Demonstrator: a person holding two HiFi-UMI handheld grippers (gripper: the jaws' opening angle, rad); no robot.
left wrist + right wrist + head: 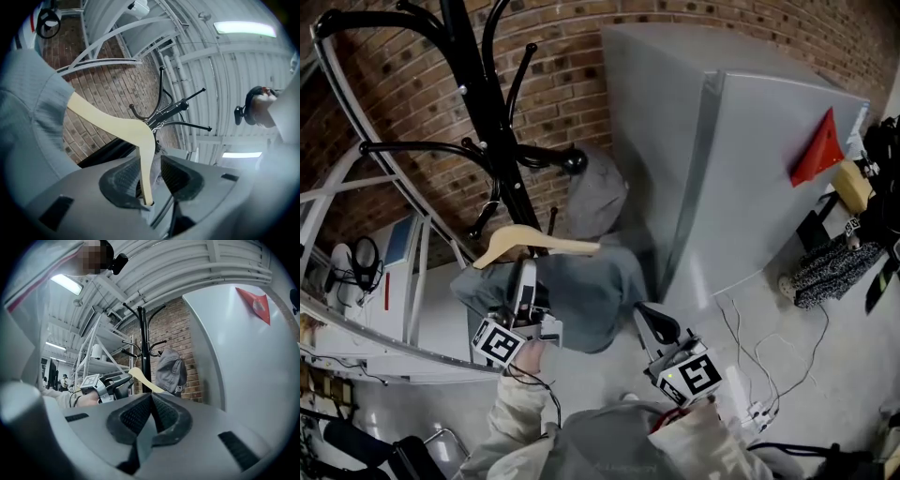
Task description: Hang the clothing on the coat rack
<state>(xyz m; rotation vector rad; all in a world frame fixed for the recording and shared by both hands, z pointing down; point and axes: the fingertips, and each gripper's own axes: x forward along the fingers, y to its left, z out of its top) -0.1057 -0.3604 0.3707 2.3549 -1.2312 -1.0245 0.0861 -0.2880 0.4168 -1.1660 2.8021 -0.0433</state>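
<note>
Left tongs (151,161) spread; arm of wooden hanger (539,242) stands between them, against one pad. Right tongs (151,397) pressed together on edge of grey garment (595,291). Garment draped on hanger, close beside black coat rack (492,112)

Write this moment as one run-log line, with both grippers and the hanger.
left gripper: open, wooden hanger between jaws | right gripper: shut | grey garment: on hanger, beside coat rack

Brick wall (572,56), grey cabinet (769,169), white metal shelving (108,344), perhaps concrete floor (825,347), ceiling striplight (243,29).
</note>
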